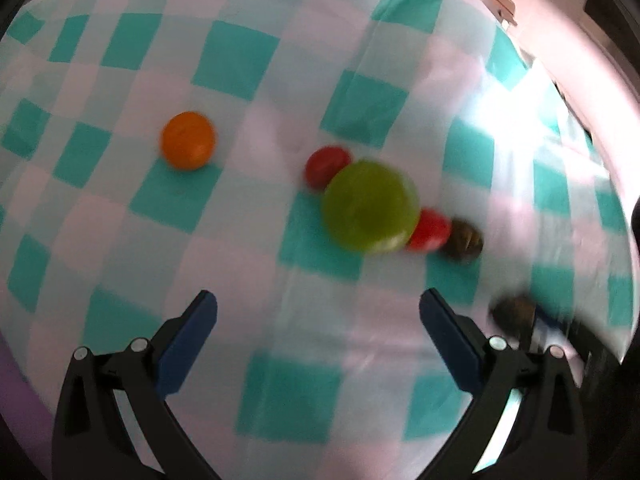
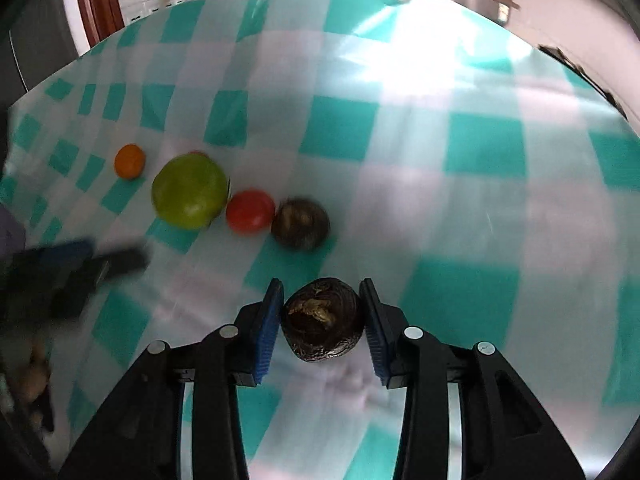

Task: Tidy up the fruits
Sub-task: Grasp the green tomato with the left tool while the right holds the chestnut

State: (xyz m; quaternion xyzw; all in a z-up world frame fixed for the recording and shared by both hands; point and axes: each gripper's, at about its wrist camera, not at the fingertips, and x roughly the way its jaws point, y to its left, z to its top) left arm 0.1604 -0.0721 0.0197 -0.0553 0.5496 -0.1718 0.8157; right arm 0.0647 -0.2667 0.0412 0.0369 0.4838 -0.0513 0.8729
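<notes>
Now my right gripper clamps a dark nut at its widest sides, low over the cloth | judged light, hard, rough, unlikely to slip | left gripper wide, empty, short of the green fruit.

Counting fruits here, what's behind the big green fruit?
Behind the green fruit sits a red tomato, touching it and partly covered. In the right wrist view only its top edge shows.

A green apple, two red tomatoes, an orange and a dark brown fruit lie mid-cloth (another brown one sits pinched nearer).
</notes>
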